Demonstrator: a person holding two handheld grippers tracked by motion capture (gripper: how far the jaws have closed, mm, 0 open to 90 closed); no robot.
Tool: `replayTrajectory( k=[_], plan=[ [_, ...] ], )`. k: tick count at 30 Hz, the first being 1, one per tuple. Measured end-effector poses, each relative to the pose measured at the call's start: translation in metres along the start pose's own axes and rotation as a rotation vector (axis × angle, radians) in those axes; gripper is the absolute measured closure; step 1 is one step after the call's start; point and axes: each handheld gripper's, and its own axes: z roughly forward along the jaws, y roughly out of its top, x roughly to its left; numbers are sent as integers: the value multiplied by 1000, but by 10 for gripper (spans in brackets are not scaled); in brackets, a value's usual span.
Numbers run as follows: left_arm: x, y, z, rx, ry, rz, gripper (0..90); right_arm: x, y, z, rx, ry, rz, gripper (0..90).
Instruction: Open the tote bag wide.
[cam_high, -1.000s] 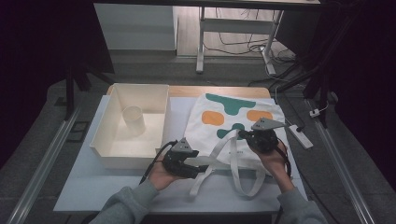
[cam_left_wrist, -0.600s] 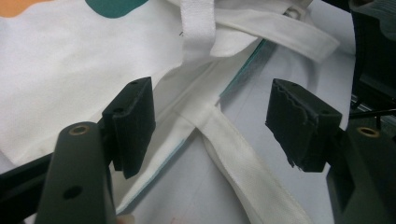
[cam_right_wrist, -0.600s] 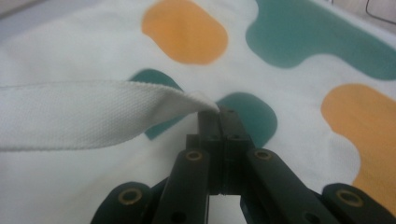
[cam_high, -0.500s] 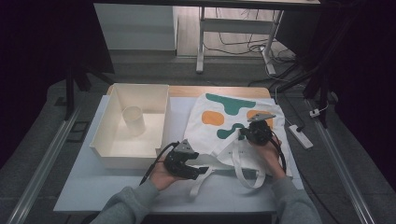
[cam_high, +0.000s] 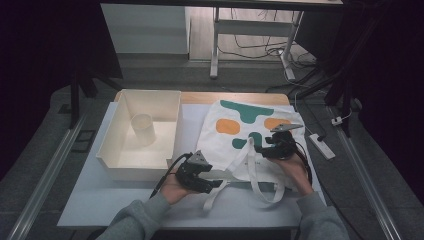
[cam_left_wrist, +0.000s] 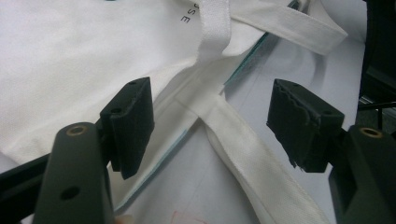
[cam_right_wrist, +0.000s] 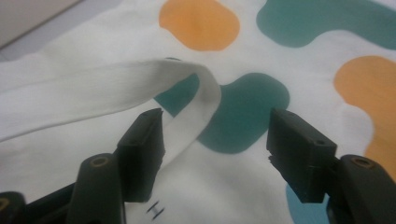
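White tabletop (cam_high: 90, 200) w/ a cream bin (cam_high: 142, 132) beside the tote bag (cam_high: 227, 140) lying flat: right tool (cam_high: 265, 149) just opened, letting go of the strap (cam_right_wrist: 116, 84), left tool (cam_high: 214, 186) open over the other strap (cam_left_wrist: 243, 154) — close slowly, squarely on it.

Bare table surface (cam_high: 100, 207) is left passable at the near-left corner. The left half is blocked by the cream bin (cam_high: 120, 165), the right half by the tote bag (cam_high: 227, 142) and its straps (cam_high: 265, 192).
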Motion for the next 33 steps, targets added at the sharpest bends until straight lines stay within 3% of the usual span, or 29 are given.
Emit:
replayTrajectory(
  k=[7, 13, 16, 17, 19, 21, 26, 27, 33],
  plan=[
    [1, -1, 0, 1, 7, -5, 317, 9, -4, -33, -82, 40, 17, 359],
    [2, -2, 1, 4, 6, -6, 317, 26, -11, -43, -76, 82, -10, 366],
    [3, -2, 2, 7, 6, -10, 316, 41, -15, -45, -44, 111, -49, 366],
    [3, -2, 2, 7, 5, -10, 317, 52, -17, -45, -24, 122, -71, 366],
    [4, -3, 2, 8, 3, -11, 317, 57, -18, -45, -16, 127, -86, 365],
    [4, -3, 2, 9, 2, -8, 317, 73, -23, -46, 22, 117, -131, 356],
    [2, -3, 2, 10, -3, -2, 317, 90, -35, -52, 65, 108, -154, 353],
    [2, -3, 2, 9, -5, 0, 317, 99, -44, -56, 89, 90, -167, 353],
    [2, -3, 3, 11, -6, 1, 317, 105, -60, -63, 127, 79, -163, 432]
  ],
)
